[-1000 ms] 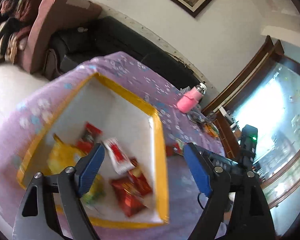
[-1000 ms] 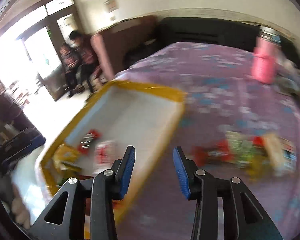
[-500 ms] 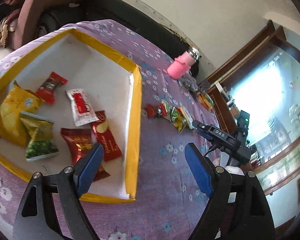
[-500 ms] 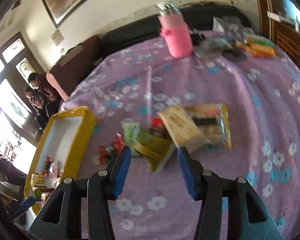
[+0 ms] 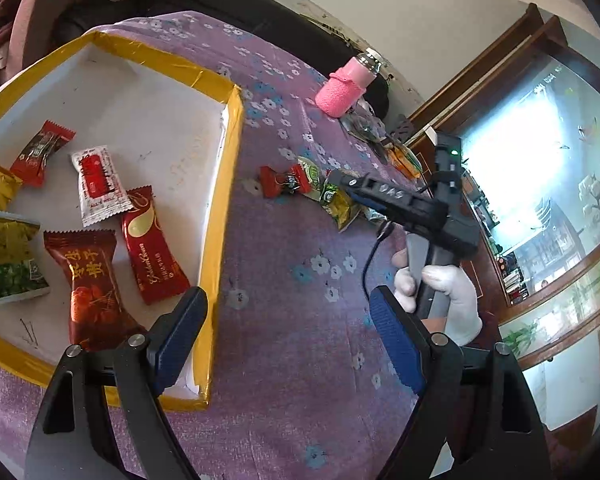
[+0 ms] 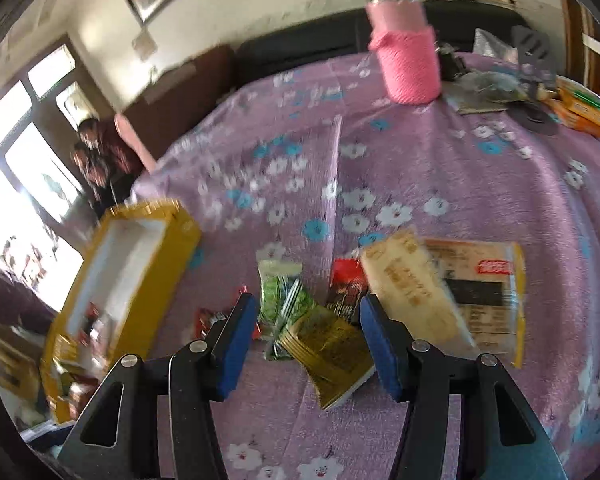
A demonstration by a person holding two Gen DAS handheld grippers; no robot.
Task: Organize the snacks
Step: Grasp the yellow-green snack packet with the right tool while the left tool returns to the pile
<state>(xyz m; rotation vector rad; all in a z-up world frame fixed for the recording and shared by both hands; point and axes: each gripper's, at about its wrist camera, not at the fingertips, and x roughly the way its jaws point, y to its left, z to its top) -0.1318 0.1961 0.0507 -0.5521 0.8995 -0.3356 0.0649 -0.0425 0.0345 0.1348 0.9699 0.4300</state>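
A yellow-rimmed white tray (image 5: 220,184) on the purple flowered cloth holds several snack packets, among them a red one (image 5: 152,248) and a white-and-red one (image 5: 98,184). My left gripper (image 5: 290,320) stands open over bare cloth, just right of the tray's near corner, holding nothing. Loose snacks lie in a heap right of the tray: a red candy (image 5: 286,182), a gold-and-green packet (image 6: 328,344), a beige packet (image 6: 412,292) and a large clear packet (image 6: 480,280). My right gripper (image 6: 308,316) hovers over this heap with its jaws opening. The gold-and-green packet shows between the pads, which do not press on it.
A pink-sleeved bottle (image 6: 408,60) stands at the far side of the cloth, with clutter and orange boxes (image 6: 580,108) to its right. A white-gloved hand (image 5: 448,292) holds the right gripper. A dark sofa runs behind the table. People sit by the window at far left.
Both grippers moved from over the tray toward the loose snacks and sank lower. The right gripper's jaws widened and now frame the gold-and-green packet. The left stayed open.
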